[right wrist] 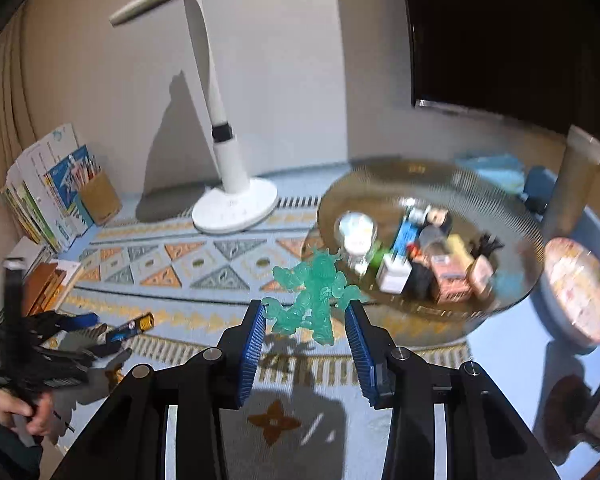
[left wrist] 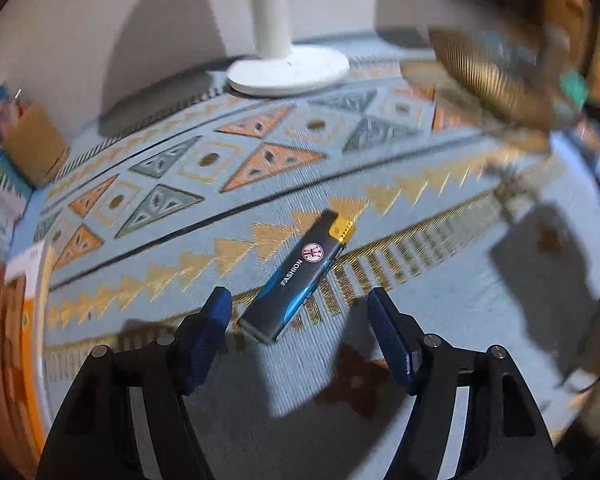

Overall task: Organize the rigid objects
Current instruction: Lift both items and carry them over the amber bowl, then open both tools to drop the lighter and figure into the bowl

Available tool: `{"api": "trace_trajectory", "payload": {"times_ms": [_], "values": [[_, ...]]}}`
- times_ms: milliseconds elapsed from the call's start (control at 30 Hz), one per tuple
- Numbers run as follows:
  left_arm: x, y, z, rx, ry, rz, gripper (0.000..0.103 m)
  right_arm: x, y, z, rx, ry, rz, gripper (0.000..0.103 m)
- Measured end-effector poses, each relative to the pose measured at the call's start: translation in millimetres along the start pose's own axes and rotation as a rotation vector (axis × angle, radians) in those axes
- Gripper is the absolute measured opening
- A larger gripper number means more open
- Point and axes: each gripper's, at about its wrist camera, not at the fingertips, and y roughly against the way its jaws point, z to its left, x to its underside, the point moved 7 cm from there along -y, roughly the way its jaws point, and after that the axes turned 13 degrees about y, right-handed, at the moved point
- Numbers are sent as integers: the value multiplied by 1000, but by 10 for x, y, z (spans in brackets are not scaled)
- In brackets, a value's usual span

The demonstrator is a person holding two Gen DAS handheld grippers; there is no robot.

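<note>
— Where is the lighter (left wrist: 300, 276) found, and how is it expected to handle?

— It is seen flat on the patterned cloth (left wrist: 380, 152) toward the near edge of the desk, just ahead of the left gripper (left wrist: 298, 312), whose jaws are spread wide with nothing between them. The lighter is judged light, stiff and smooth-sided — likely slippery — so its long flat sides, near the middle, would best be pinched.

— And the green toy figure (right wrist: 314, 300)?

— It is seen between the tips of the right gripper (right wrist: 306, 320), in front of the bowl (right wrist: 380, 176). The jaws stand apart; whether the pads touch it cannot be told. Thin limbs are suspected to be fragile, so the torso is the safer hold.

— What is shown by one view only?

— Only in the right wrist view are the bowl's contents, the lamp (right wrist: 220, 140) in full and the books (right wrist: 44, 200) at the far left corner made out; the lighter's printing is read only in the left wrist view.
</note>
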Motion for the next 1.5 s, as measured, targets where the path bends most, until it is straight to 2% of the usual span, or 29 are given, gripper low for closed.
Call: {"api": "trace_trajectory", "payload": {"times_ms": [33, 67, 100, 133, 200, 300, 400, 600, 767, 867, 967, 1133, 1233, 1300, 1333, 1367, 1433, 1467, 1500], "values": [[-35, -8, -8, 12, 3, -5, 59, 14, -5, -6, -1, -3, 1, 40], [-49, -42, -25, 42, 16, 33, 39, 21, -3, -18, 0, -3, 0, 40], [-60, -38, -54, 71, 20, 54, 26, 28, 4, -38, 4, -4, -1, 40], [-61, -36, -107, 76, 3, 61, 19, 34, 9, -49, 5, -5, -3, 40], [-31, -31, -233, 60, -35, 49, 19, 50, 9, -93, 5, -16, -2, 40], [-74, 44, -411, 72, -25, 18, 19, 41, 47, -146, 4, -23, -17, 40], [-280, 324, -614, 137, -1, -70, 19, -11, 139, -247, 18, -26, -40, 40], [-944, 1074, -1168, 243, -32, -286, 19, -333, 589, -678, 108, -65, -164, 40], [-1593, 1353, -1577, 313, -7, -409, 20, -648, 952, -1252, 281, -146, -248, 40], [-1858, 1235, -1786, 374, 30, -386, 19, -715, 971, -1583, 341, -211, -238, 41], [-2006, 958, -1990, 394, 41, -343, 19, -648, 789, -1839, 354, -270, -169, 41], [-2020, 412, -2315, 412, 39, -231, 19, -397, 182, -2157, 326, -351, 10, 41], [-1990, 151, -2475, 413, 25, -171, 20, -295, -25, -2247, 327, -366, 53, 41], [-2007, 74, -2571, 414, 13, -166, 20, -295, -104, -2305, 355, -366, 65, 41], [-2035, 72, -2605, 423, 5, -171, 23, -325, -138, -2332, 359, -361, 65, 45], [-2058, 106, -2657, 444, -6, -183, 39, -354, -170, -2337, 357, -352, 62, 51], [-2091, 242, -2688, 463, 0, -225, 56, -398, -173, -2342, 349, -343, 54, 59], [-2088, 319, -2673, 465, 0, -246, 65, -421, -135, -2347, 351, -346, 42, 59], [-2082, 398, -2661, 466, -5, -266, 67, -428, -107, -2344, 351, -350, 35, 59]]}}
